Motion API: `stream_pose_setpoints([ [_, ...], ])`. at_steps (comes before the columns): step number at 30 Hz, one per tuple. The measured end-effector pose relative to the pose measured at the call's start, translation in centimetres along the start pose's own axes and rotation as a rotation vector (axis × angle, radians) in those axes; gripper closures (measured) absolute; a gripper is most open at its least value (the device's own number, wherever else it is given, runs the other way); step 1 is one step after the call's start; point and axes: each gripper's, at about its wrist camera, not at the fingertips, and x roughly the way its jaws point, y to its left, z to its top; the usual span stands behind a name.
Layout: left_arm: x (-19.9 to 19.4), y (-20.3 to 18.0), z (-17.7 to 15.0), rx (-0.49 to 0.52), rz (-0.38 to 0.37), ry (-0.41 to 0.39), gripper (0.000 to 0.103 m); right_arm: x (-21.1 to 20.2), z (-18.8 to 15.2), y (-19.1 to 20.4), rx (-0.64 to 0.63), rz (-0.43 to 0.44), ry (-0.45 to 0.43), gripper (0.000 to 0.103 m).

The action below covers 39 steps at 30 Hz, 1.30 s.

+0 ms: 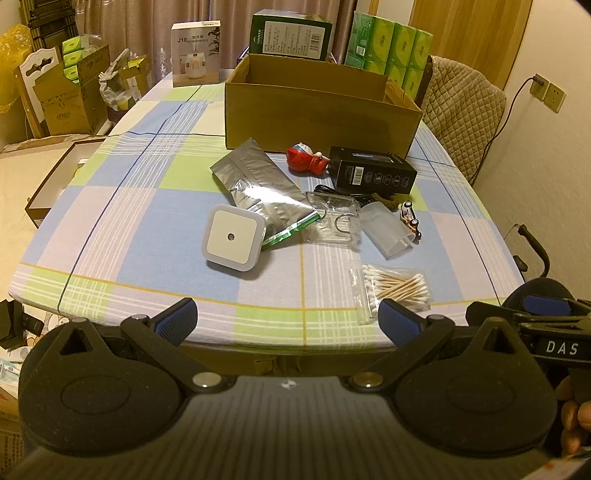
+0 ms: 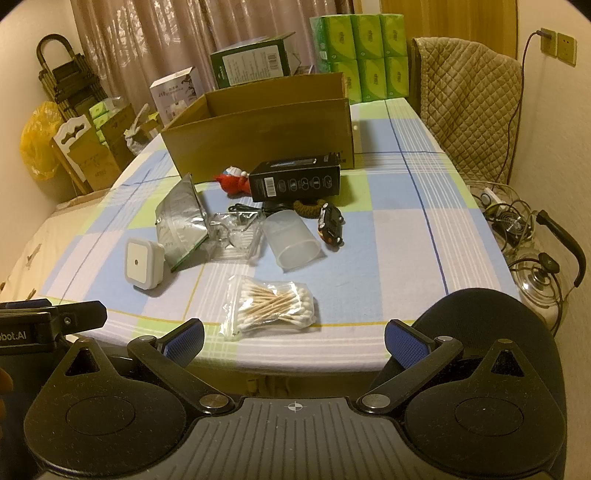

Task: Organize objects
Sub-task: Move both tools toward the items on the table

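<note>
An open cardboard box (image 1: 317, 118) (image 2: 258, 136) stands mid-table. In front of it lie a silver foil bag (image 1: 258, 188) (image 2: 183, 221), a white square night light (image 1: 233, 238) (image 2: 142, 264), a red toy figure (image 1: 306, 160) (image 2: 234, 182), a black carton (image 1: 371, 171) (image 2: 295, 182), a clear plastic case (image 1: 334, 219) (image 2: 236, 236), a translucent cup (image 1: 386, 229) (image 2: 291, 240), a toy car (image 1: 410, 219) (image 2: 330, 223) and a bag of cotton swabs (image 1: 395, 286) (image 2: 271, 304). My left gripper (image 1: 288, 321) and right gripper (image 2: 293, 341) are open and empty at the near table edge.
Green tissue packs (image 1: 391, 44) (image 2: 365, 55), a green carton (image 1: 291, 33) and a humidifier box (image 1: 195, 53) stand behind the box. A padded chair (image 2: 472, 96) is at the right. A glass kettle (image 2: 539, 280) and cables lie right of the table. Cartons stand at the left.
</note>
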Motion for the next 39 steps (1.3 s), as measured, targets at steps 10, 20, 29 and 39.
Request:
stream_pose_setpoints([
  [10, 0.2, 0.0, 0.0, 0.010, 0.001, 0.004, 0.001, 0.5, 0.0, -0.1, -0.024, 0.002, -0.002, 0.002],
  [20, 0.9, 1.6, 1.2, 0.095, 0.006, 0.017, 0.001, 1.3, 1.8, 0.5, -0.260, 0.058, -0.004, 0.002],
  [29, 2.8, 3.0, 3.6, 0.223, 0.021, 0.055, 0.001, 3.6, 3.8, 1.7, -0.649, 0.155, 0.052, 0.002],
  [39, 6.0, 3.1, 4.9, 0.346, -0.014, 0.103, 0.001, 9.4, 3.0, 3.0, -0.972, 0.297, 0.243, 0.022],
])
